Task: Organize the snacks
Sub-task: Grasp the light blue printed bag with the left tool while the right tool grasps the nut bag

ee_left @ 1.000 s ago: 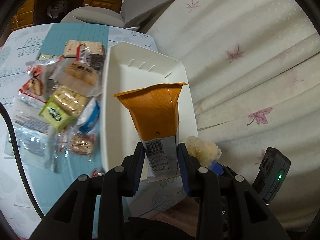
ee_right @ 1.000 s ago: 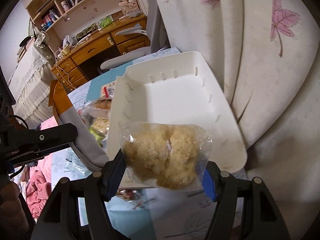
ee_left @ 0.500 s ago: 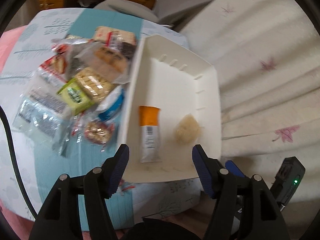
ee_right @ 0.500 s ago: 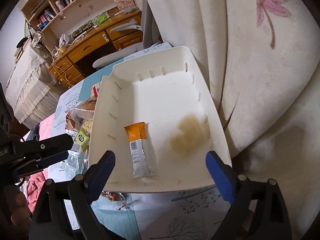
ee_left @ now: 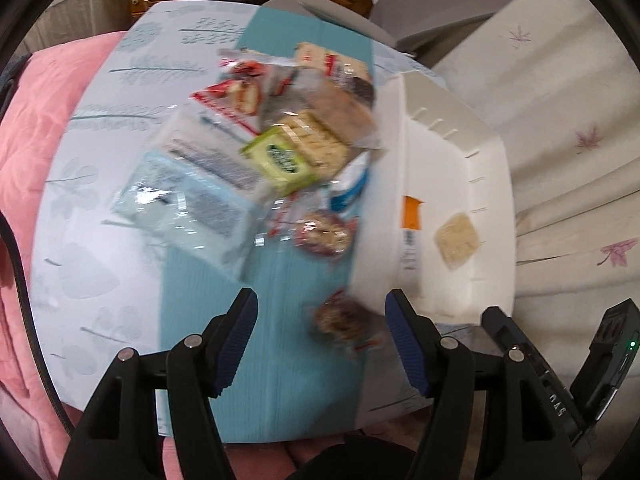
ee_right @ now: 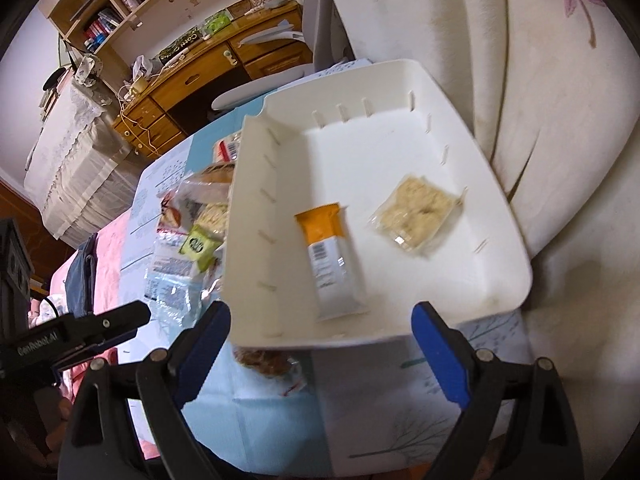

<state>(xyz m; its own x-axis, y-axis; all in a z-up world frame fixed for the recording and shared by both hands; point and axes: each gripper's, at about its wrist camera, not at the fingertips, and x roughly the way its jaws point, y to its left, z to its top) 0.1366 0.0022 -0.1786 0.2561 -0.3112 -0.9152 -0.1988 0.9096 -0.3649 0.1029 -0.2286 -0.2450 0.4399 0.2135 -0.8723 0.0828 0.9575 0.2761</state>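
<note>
A white bin (ee_right: 400,152) (ee_left: 492,168) stands on the table by the curtain. In it lie an orange-and-white bar wrapper (ee_right: 330,260) (ee_left: 410,232) and a clear pack of pale crumbly snack (ee_right: 416,216) (ee_left: 458,236). A pile of snack packs (ee_left: 260,156) (ee_right: 192,224) lies left of the bin. A small round snack pack (ee_left: 344,322) (ee_right: 266,360) lies at the bin's near corner. My left gripper (ee_left: 320,336) is open above the table, left of the bin. My right gripper (ee_right: 322,352) is open and empty at the bin's near edge.
The table has a teal and leaf-print cloth (ee_left: 264,360). A pink cover (ee_left: 28,148) lies on the left. A cream curtain (ee_right: 540,80) hangs right of the bin. A grey chair (ee_left: 432,12) and a wooden desk (ee_right: 192,76) stand behind the table.
Both grippers opened and dropped the orange bar and the crumbly snack pack into the bin. The left gripper then swung left over the table; the right gripper drew back slightly.
</note>
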